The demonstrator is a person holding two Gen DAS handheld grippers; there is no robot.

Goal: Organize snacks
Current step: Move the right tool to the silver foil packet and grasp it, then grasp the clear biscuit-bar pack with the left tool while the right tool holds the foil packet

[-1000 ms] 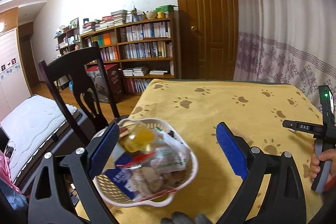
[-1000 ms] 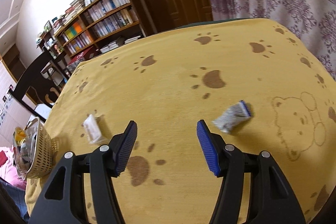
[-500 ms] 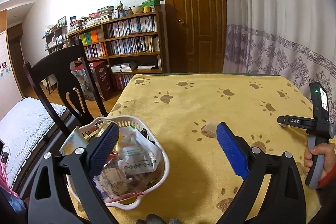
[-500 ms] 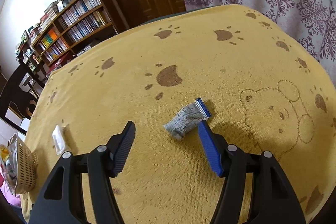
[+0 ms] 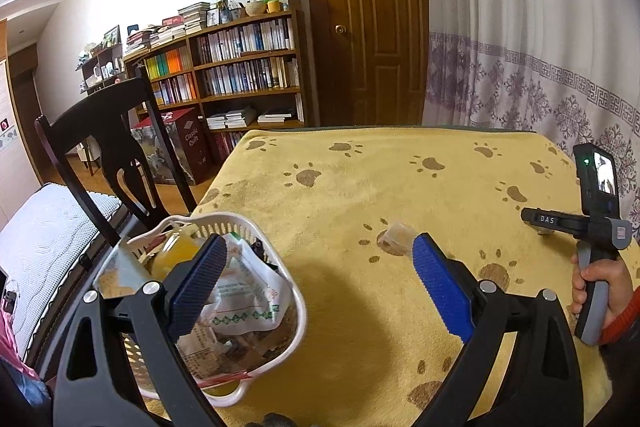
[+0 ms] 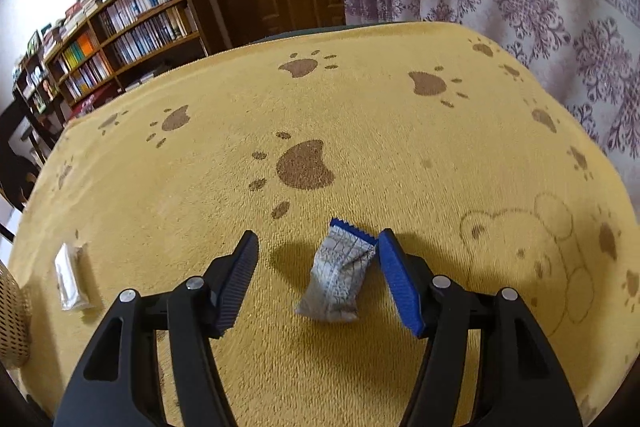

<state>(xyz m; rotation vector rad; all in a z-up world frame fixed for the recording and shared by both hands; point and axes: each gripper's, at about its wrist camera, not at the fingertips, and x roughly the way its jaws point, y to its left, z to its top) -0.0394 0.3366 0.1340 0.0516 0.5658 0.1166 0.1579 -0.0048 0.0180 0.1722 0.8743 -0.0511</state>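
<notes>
right gripper is spread wide with nothing in it, straddling the grey snack packet. the packet lies flat on the yellow paw-print cloth, its blue crimped end just beside or touching the right pad; cannot tell which. the left pad stands well clear. that reads as a pre-grasp lineup, the opening kept wide so the packet sits between the pads before they close.

left gripper is also wide and empty, hanging over the near left corner with its left pad over the white basket, already full of packets. likely parked there out of the way. a small clear packet lies on the cloth just past its right pad; the right view shows it well to the left, near the basket.
</notes>
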